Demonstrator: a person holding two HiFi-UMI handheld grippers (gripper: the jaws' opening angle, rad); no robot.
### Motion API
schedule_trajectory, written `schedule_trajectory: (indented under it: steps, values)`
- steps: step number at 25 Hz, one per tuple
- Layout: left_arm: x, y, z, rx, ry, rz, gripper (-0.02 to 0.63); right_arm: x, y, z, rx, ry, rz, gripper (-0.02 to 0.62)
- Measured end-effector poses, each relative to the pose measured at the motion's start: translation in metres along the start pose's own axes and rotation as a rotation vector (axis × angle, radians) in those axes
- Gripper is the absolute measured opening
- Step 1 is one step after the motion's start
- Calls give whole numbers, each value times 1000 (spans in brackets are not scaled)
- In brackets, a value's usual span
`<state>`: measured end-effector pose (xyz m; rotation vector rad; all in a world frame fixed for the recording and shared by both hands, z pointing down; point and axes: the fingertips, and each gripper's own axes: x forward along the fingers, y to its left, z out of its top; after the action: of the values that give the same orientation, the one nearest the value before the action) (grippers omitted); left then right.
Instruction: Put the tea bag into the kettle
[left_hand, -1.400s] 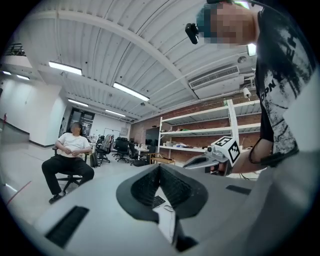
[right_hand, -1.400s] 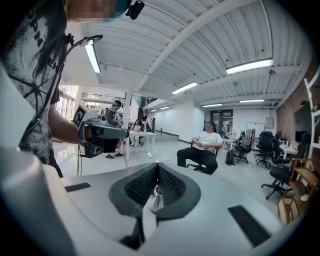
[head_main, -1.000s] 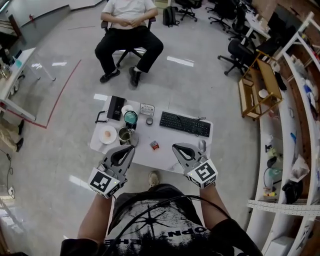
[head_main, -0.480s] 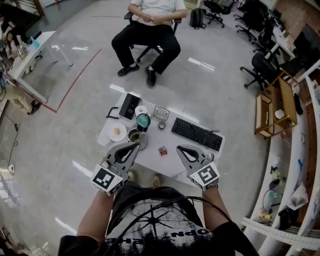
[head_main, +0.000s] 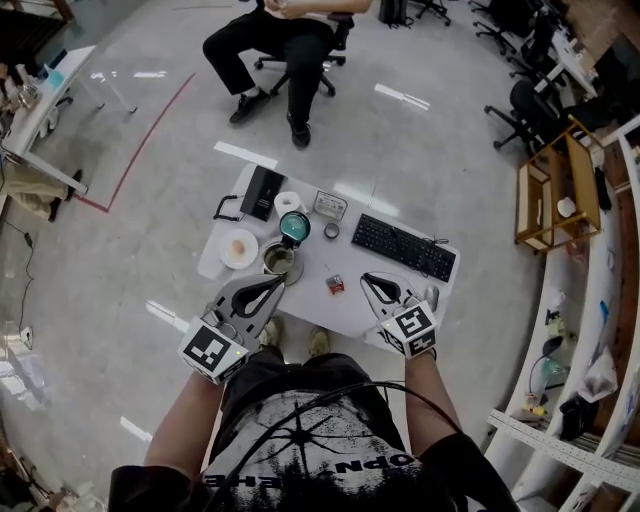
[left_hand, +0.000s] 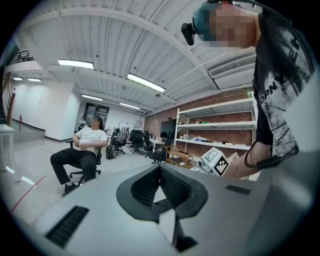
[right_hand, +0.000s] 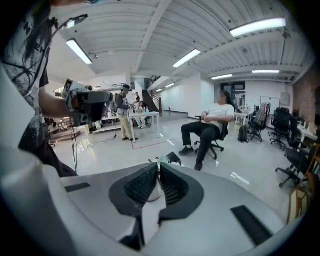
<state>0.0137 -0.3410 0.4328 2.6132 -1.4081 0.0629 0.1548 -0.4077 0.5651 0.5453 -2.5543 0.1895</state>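
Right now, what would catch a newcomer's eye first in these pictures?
The left gripper and right gripper, both shut and empty, hover over the near edge of a small white table. The tea bag lies between them, the kettle just ahead of the left one. Beyond the table a person sits on an office chair.

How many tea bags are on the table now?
1. The tea bag lies on the table, between the kettle and the keyboard. Any inside the kettle would be hidden.
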Motion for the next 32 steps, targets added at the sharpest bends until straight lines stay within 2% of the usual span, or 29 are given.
schedule_trajectory:
  steps: [2,6,9,15,20,23,26,29,32]
  values:
    - [-1,1,-5,-9,26,-17,7,21,0,-33,46,73,-1,18]
    - [-1,6,-20,-9,84,-57,6,69,4,-113,122,240,-18,135]
    - [7,16,-30,-41,104,-64,6,106,-1,-171,152,360,-34,170]
    - [16,39,-59,-94,158,-63,6,165,-8,-260,218,527,-62,244]
    - [16,57,-79,-142,180,-44,6,195,-19,-312,208,655,-79,268]
    - [12,68,-94,-180,195,-34,6,214,-24,-333,264,678,-86,268]
    - [9,82,-113,-186,217,-19,7,229,-27,-356,309,692,-96,268]
    - [7,93,-125,-190,232,-1,6,236,-25,-373,307,746,-105,267]
    - [8,100,-131,-197,236,9,6,235,-28,-379,289,754,-163,267]
